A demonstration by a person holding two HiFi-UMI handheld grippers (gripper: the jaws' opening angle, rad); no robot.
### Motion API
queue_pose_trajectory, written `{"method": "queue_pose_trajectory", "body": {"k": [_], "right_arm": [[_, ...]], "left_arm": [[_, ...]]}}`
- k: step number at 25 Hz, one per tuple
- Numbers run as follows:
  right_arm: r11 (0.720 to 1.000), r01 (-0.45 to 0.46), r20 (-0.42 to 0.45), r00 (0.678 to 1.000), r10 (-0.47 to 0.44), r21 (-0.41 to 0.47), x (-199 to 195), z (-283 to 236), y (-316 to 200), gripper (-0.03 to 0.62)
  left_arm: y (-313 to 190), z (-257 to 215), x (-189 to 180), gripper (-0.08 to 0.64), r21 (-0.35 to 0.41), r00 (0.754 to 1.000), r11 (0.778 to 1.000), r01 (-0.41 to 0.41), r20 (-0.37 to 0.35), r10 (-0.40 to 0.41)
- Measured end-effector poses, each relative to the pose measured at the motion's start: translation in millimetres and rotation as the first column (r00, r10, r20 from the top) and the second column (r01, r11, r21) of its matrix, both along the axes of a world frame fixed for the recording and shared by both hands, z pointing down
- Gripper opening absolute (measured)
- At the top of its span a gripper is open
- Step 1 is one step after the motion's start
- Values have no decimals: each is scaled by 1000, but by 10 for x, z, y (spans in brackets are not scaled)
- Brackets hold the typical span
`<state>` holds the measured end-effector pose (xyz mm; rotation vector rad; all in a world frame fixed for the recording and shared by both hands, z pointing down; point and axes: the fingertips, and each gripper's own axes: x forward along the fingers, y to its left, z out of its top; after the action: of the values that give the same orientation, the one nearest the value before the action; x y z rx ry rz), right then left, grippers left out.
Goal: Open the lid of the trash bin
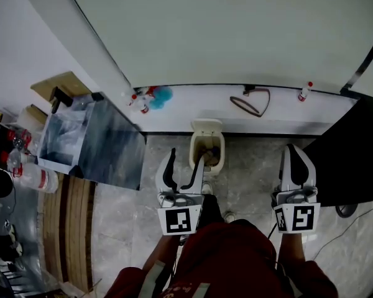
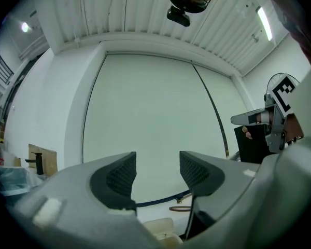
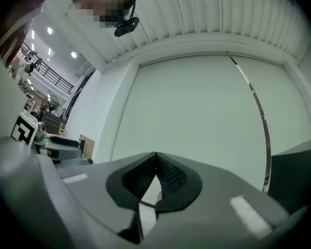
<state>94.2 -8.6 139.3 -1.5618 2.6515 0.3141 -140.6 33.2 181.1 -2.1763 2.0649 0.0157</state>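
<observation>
The trash bin [image 1: 198, 157] stands on the grey floor [image 1: 248, 166] at the centre of the head view, its back against the white ledge [image 1: 193, 101]. Its lid [image 1: 207, 128] appears tipped up towards the ledge, leaving a brownish interior exposed, so the opening looks largely done. What seems to be a pale shoe [image 1: 206, 189] sits at the bin's near base; whether it presses a pedal cannot be told. The left gripper [image 1: 186, 160] is held just below the bin in the head view, overlapping its near rim, with its jaws spread and nothing between them. In its own view the left gripper [image 2: 158, 165] looks at the wall, and the trash bin [image 2: 155, 226] shows only at the bottom edge under the jaws. That pose suggests it is placed to reach the lid, not to grip it. The right gripper [image 1: 293, 151] is well to the right of the bin, apparently kept clear. The right gripper [image 3: 155, 157] has its jaws together at the tips and holds nothing.
</observation>
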Motion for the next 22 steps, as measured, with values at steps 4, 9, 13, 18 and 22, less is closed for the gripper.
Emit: {"method": "queue_pose_trajectory", "body": {"k": [4, 9, 13, 18, 22], "right_arm": [[1000, 15, 0, 1000, -15, -12, -103, 50, 0, 0], [999, 43, -2, 999, -43, -18, -217, 79, -32, 0], [998, 61, 1, 998, -61, -22, -272, 92, -47, 0], [996, 85, 14, 996, -85, -16, -289, 87, -38, 0], [995, 95, 19, 995, -95, -18, -286, 122, -49, 0]], "left_arm": [[26, 45, -75, 268, -19, 1000, 1000, 15, -4, -16], [28, 51, -141, 241, -22, 999, 999, 32, -5, -32], [41, 43, -168, 184, -22, 999, 999, 45, -12, -46], [53, 7, -132, 81, -9, 999, 999, 39, -13, -39], [94, -27, -104, 60, 17, 998, 999, 47, -30, -46]]}}
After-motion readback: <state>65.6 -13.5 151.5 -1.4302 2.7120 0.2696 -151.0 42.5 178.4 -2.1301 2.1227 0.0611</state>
